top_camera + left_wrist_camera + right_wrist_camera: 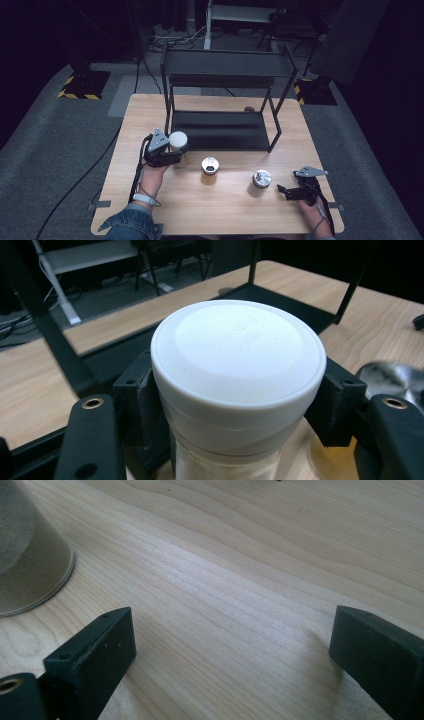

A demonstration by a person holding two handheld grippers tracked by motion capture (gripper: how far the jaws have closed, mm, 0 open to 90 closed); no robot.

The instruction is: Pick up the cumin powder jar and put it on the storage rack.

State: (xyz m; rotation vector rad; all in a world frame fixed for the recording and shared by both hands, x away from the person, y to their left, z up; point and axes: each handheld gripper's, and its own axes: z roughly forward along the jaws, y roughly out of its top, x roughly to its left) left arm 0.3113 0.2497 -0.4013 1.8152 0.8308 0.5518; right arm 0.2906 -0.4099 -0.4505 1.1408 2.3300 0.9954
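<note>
**Where everything sits on my table**

From my side, the two-tier rack [225,100] stands on the far half of the table [220,215]. Three jars form a row in front of it. The leftmost jar [178,142] sits between the jaws of my left gripper [167,152], just before the rack's lower shelf. The middle jar [210,170] stands right of it and nearer me. The rightmost jar [259,183] is nearer still, with my right gripper [283,190] just beside it, on its right, resting low over the tabletop.
</note>
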